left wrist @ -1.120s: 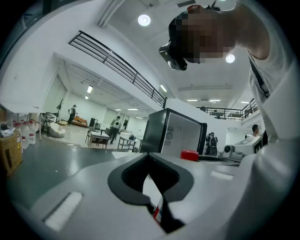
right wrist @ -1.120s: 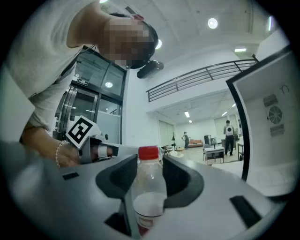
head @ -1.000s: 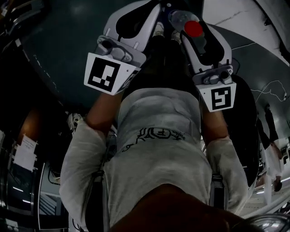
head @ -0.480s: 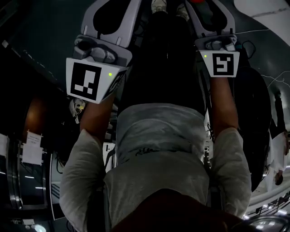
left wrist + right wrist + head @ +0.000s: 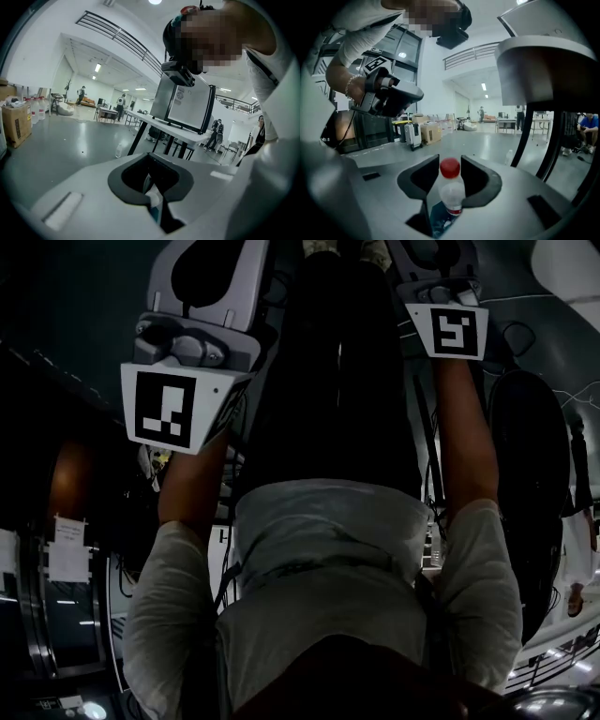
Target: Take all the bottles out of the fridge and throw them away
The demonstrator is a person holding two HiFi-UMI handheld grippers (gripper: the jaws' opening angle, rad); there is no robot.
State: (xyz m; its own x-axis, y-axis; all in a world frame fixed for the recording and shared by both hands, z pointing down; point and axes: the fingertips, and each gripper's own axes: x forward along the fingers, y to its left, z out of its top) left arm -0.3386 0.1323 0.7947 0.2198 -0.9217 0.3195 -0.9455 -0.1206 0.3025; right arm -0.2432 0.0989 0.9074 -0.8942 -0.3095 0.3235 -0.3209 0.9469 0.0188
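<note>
A clear plastic bottle (image 5: pixel 451 192) with a red cap (image 5: pixel 450 167) stands upright between the jaws of my right gripper (image 5: pixel 450 161). Those jaws have just been closing and now press on its body. My left gripper (image 5: pixel 151 185) is shut, and I see nothing held in it. In the head view both grippers hang low in front of the person's legs. Only their rear halves show: the left marker cube (image 5: pixel 166 409) and the right marker cube (image 5: pixel 455 331). Both sets of jaws and the bottle run off that view's top edge. No fridge is plainly visible.
A white table (image 5: pixel 176 131) on black legs carries a grey boxy unit (image 5: pixel 185 105) just ahead. One loose bottle (image 5: pixel 119 151) lies on the grey floor under it. Cardboard boxes (image 5: pixel 431 132) and a suitcase (image 5: pixel 412 133) stand further off. A dark glass-fronted cabinet (image 5: pixel 370 133) is at the left.
Both grippers have sunk and slid toward the top edge of the head view. The red-capped bottle, seen in the right gripper a second ago, has passed out of that view.
</note>
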